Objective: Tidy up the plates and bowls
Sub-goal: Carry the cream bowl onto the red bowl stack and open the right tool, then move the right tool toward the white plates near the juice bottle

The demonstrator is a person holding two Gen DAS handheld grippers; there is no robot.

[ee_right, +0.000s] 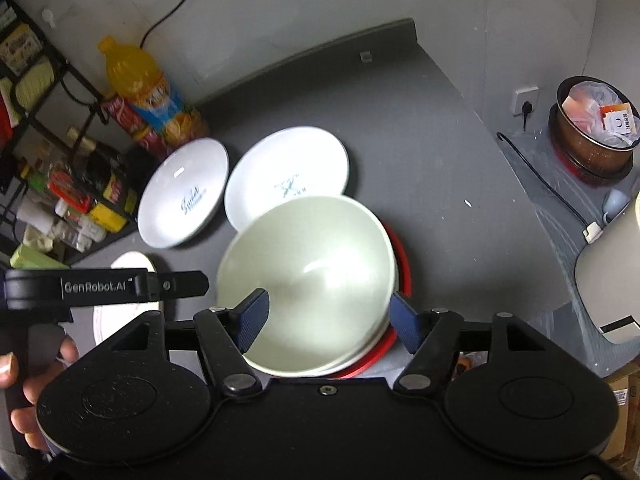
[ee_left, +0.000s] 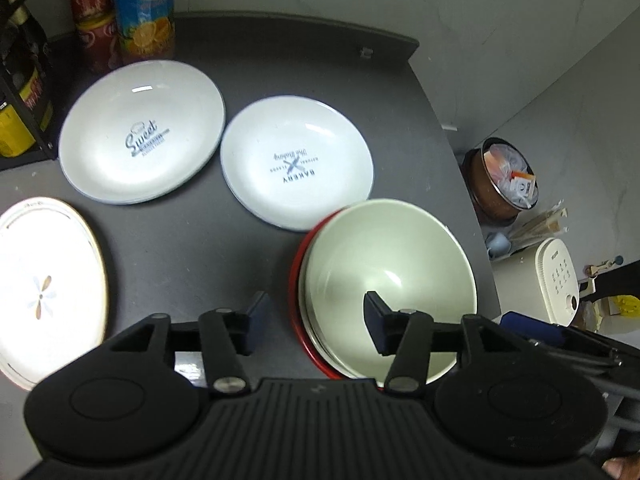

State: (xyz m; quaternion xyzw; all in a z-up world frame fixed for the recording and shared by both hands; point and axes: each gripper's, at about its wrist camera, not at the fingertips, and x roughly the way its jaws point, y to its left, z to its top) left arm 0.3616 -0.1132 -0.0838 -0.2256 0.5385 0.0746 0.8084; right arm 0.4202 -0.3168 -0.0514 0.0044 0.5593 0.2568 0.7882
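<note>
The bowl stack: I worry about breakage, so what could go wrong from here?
1. The pale bowl sits off-centre in the red bowl; a nudge from the right hand-held gripper, open around its rim, might tip it.
2. The stack stands near the table edge and could slide off.
3. The BAKERY plate lies close behind and could get knocked.

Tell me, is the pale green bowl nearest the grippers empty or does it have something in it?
Empty. The pale green bowl shows only a bare, glossy inside with a light reflection in both wrist views; it sits upright, nested in a red-rimmed dish.
</note>
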